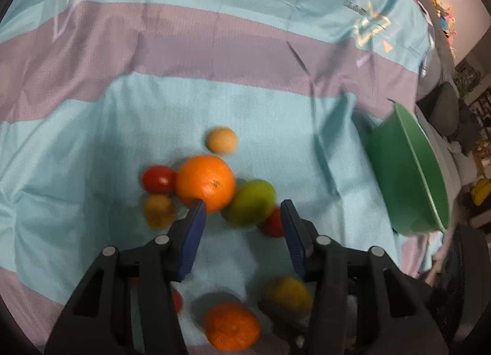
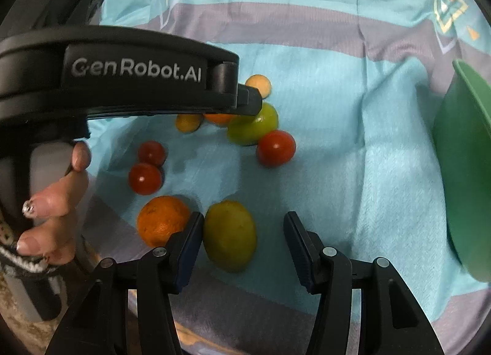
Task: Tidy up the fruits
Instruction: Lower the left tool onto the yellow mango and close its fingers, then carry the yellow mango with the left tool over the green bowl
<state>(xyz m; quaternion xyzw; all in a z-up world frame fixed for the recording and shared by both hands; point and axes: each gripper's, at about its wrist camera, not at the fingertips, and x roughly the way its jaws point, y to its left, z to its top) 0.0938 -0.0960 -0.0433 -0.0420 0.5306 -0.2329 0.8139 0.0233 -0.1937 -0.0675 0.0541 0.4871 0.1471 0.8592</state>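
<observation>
Fruits lie scattered on a striped cloth. In the left wrist view my left gripper (image 1: 242, 206) is open above a green mango (image 1: 251, 202), with a large orange (image 1: 205, 182) by its left finger. A red tomato (image 1: 158, 179) and a pale round fruit (image 1: 221, 139) lie beyond. In the right wrist view my right gripper (image 2: 244, 220) is open, and a yellow-green lemon (image 2: 230, 234) lies between its fingers near the left one. A small orange (image 2: 161, 219) sits left of it. A green bowl (image 2: 463, 165) stands at the right.
The left gripper's black body (image 2: 122, 73) crosses the upper left of the right wrist view, held by a hand (image 2: 58, 201). Three red tomatoes (image 2: 276, 147) lie mid-cloth. The bowl (image 1: 408, 177) stands near the cloth's right edge; room furniture lies beyond.
</observation>
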